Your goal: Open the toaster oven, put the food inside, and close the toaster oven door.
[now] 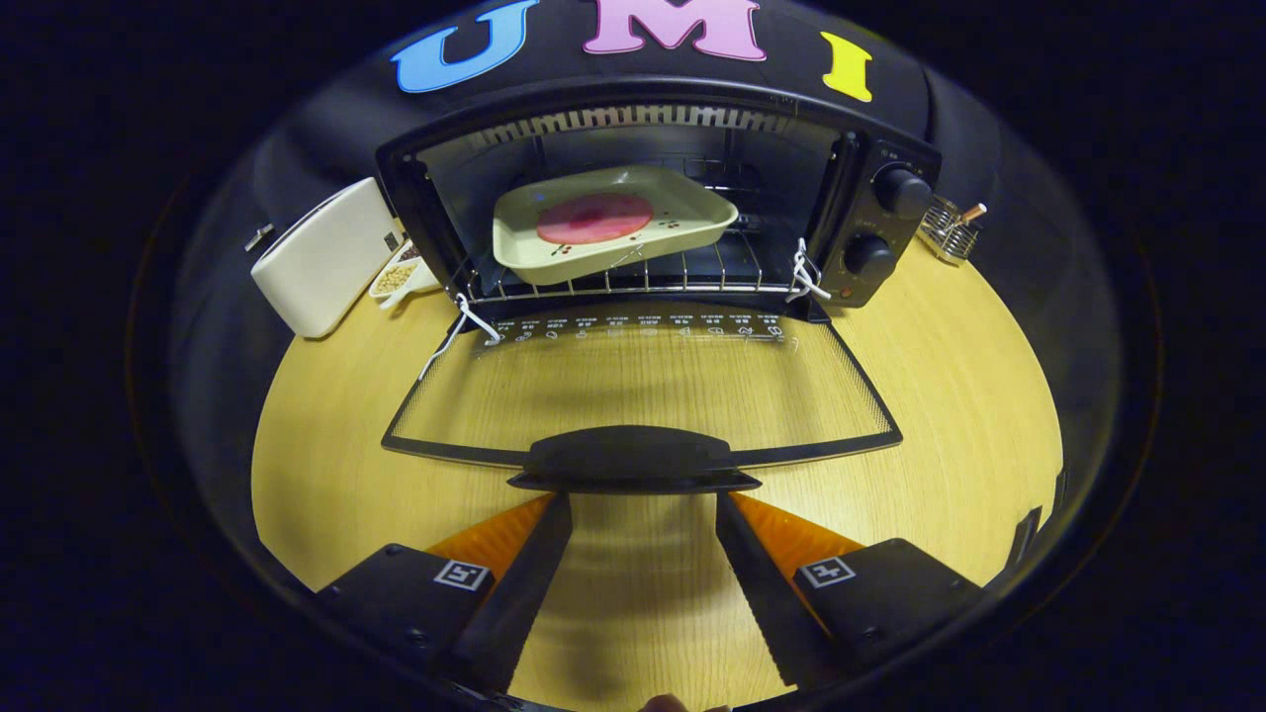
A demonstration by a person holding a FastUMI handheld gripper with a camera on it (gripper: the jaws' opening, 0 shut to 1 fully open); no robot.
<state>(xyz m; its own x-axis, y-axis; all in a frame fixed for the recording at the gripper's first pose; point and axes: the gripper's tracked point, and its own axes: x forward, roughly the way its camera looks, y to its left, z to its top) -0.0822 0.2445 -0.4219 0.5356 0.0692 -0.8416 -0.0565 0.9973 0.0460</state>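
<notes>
Both fingers of my gripper (643,504) sit closest to me, spread apart with bare wood between them and nothing held; their tips come up just beneath the door handle (633,460). From there I go by size: the wooden table (949,396) carries everything, and on it stands the toaster oven (870,158), its glass door (643,381) dropped fully down and lying flat toward me. Inside, on the wire rack (643,277), rests the cream tray (603,232) with a round pink piece of food (593,218) in it, tilted a little to 1 side. I judge 2 of the 3 steps done, with only closing left. My next move calls for getting the fingers under or around the handle and swinging the door up on its hinge until it meets the oven front.
</notes>
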